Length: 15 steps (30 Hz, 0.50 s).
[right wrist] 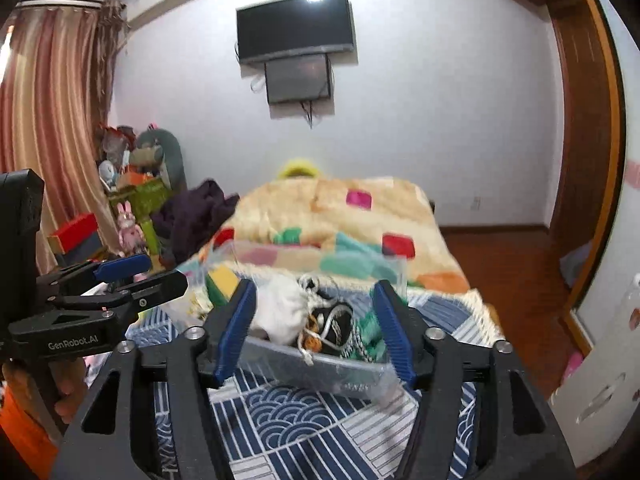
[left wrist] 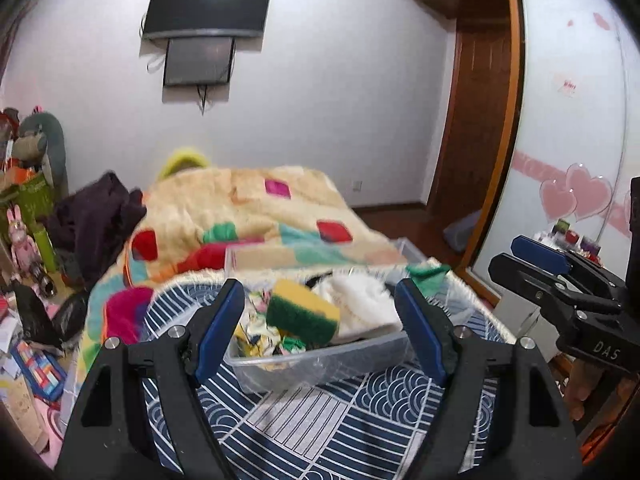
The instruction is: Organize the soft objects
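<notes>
One clear plastic bin (left wrist: 316,360) sits on the blue-and-white patterned cloth (left wrist: 320,420) at the foot of the bed (left wrist: 248,208). Inside it lie a yellow-and-green sponge (left wrist: 303,310), tilted up on edge at the left side, a white fluffy cloth (left wrist: 360,304), a black drawstring pouch (right wrist: 336,326) and crumpled colourful fabric (left wrist: 260,336). The left hand-held gripper (left wrist: 320,330) is released, its blue pads spread wide, with the sponge and bin just ahead between them, untouched. The right hand-held gripper (right wrist: 314,328) is likewise spread apart, framing the white cloth and pouch without contact. Both hover near the bin's front wall.
</notes>
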{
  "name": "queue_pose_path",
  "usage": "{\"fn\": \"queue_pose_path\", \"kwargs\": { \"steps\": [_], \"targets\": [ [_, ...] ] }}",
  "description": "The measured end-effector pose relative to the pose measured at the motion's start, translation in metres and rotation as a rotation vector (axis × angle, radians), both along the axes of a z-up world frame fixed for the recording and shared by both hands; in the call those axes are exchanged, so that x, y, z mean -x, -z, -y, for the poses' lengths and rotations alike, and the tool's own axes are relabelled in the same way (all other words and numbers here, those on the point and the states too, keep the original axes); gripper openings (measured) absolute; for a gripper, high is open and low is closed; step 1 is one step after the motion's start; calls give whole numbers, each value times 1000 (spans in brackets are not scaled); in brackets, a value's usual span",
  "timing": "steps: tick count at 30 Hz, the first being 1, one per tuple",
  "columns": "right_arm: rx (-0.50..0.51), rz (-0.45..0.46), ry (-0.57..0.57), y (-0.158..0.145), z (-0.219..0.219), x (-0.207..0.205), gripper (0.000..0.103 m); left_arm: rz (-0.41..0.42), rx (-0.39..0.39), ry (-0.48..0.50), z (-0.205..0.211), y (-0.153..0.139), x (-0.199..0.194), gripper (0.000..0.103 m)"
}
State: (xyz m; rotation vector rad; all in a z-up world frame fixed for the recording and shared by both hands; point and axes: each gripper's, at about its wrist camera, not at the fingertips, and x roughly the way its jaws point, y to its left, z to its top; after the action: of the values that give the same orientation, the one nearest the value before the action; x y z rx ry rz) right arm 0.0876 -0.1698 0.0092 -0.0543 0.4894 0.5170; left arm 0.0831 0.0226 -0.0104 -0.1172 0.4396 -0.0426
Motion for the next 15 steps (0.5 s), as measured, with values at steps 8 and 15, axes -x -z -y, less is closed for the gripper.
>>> {"fn": "queue_pose_path", "kwargs": {
  "steps": [8,15],
  "targets": [
    [-62,121,7,-28,4,23,81,126,-2,-12,-2,-32,35,93],
    [-96,186,-2,-41,4,42,100,212,-74,-31,9,-44,61,99]
  ]
}}
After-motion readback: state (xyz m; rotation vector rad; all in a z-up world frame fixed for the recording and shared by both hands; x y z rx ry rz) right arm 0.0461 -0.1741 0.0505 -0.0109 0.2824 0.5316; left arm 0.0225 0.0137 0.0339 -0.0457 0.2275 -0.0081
